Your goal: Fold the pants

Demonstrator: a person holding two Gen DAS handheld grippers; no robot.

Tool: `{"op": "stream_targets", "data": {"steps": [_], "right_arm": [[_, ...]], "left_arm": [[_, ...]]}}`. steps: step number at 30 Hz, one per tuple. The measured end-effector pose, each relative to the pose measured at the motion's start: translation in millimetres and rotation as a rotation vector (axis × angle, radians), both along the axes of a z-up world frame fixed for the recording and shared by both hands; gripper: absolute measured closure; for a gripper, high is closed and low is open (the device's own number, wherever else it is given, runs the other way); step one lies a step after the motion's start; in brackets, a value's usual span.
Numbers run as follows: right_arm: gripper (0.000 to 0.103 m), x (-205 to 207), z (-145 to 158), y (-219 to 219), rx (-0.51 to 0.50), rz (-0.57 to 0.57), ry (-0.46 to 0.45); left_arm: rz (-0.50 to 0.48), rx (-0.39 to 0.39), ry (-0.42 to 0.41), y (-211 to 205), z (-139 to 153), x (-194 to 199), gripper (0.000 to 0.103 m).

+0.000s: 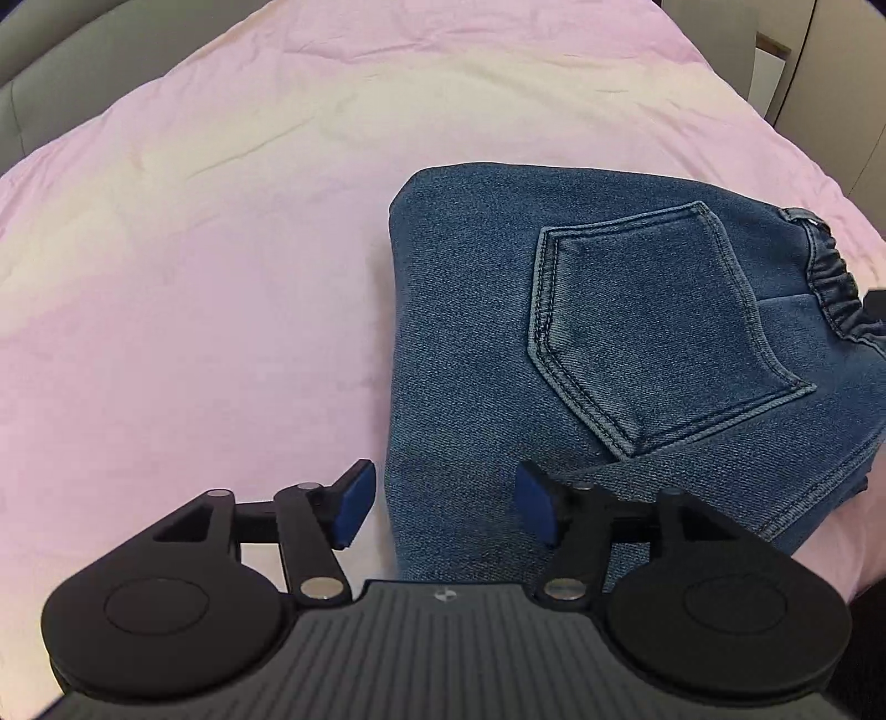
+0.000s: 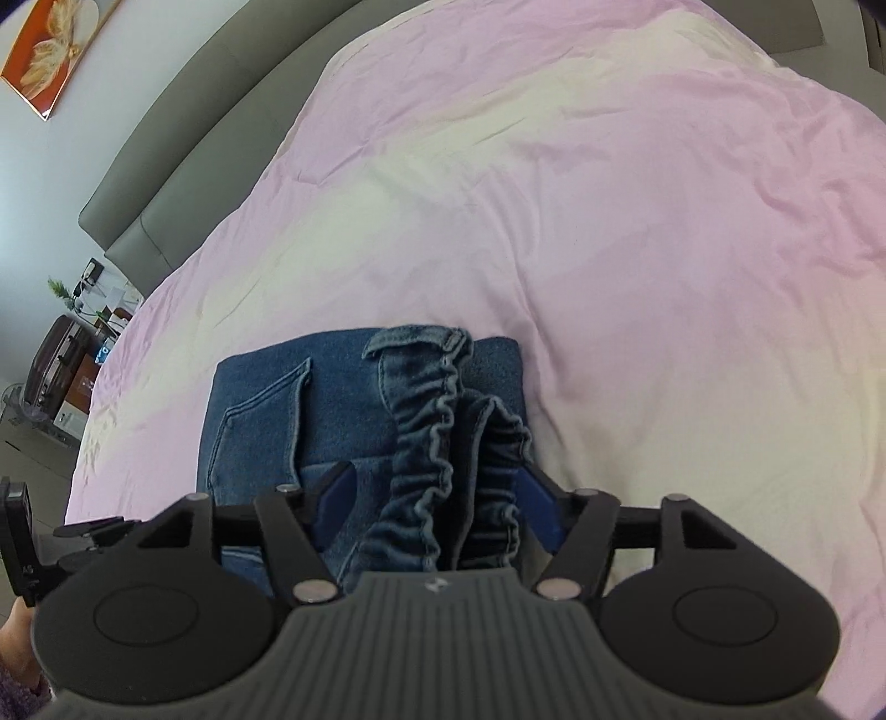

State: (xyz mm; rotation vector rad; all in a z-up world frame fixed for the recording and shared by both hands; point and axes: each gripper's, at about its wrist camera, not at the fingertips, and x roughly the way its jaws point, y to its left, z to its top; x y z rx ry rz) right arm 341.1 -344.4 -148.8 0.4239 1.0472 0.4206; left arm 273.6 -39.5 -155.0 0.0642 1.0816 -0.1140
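Blue denim pants (image 1: 581, 343) lie folded into a compact bundle on the pink bed cover (image 1: 194, 277), back pocket (image 1: 653, 327) facing up, elastic waistband (image 1: 836, 282) at the right. My left gripper (image 1: 443, 507) is open, its blue pads either side of the bundle's near left edge, not gripping. In the right wrist view the pants (image 2: 332, 399) lie just ahead and the ruffled waistband (image 2: 443, 443) runs between the open fingers of my right gripper (image 2: 437, 493). The pads stand apart from the fabric.
The pink and cream bed cover (image 2: 609, 249) spreads far beyond the pants. A grey padded headboard (image 2: 183, 166) curves along the left. A nightstand with small items (image 2: 83, 310) and a framed picture (image 2: 55, 50) sit at the far left.
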Motion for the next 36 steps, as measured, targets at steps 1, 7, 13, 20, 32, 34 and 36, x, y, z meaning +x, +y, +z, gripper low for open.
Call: {"op": "stream_targets", "data": {"steps": [1, 7, 13, 20, 32, 34, 36], "right_arm": [[0.035, 0, -2, -2, 0.005, -0.002, 0.022], [0.026, 4, -22, -11, 0.018, 0.008, 0.113], [0.024, 21, -47, -14, 0.118, 0.015, 0.22], [0.034, 37, -71, 2, 0.152, 0.048, 0.26], [0.052, 35, -53, 25, 0.077, 0.09, 0.202], [0.055, 32, -42, 32, 0.047, 0.095, 0.182], [0.058, 29, -30, 39, 0.021, 0.09, 0.165]], "left_arm": [[-0.002, -0.008, 0.004, 2, 1, 0, 0.028], [-0.042, -0.099, 0.047, 10, 3, 18, 0.015], [0.059, -0.258, 0.096, 40, -23, 47, 0.015], [0.116, -0.481, 0.138, 73, -52, 60, 0.01], [0.186, -0.667, 0.112, 85, -59, 52, 0.063], [0.19, -0.657, 0.088, 83, -51, 47, 0.073], [0.178, -0.619, 0.062, 77, -41, 43, 0.079]]}}
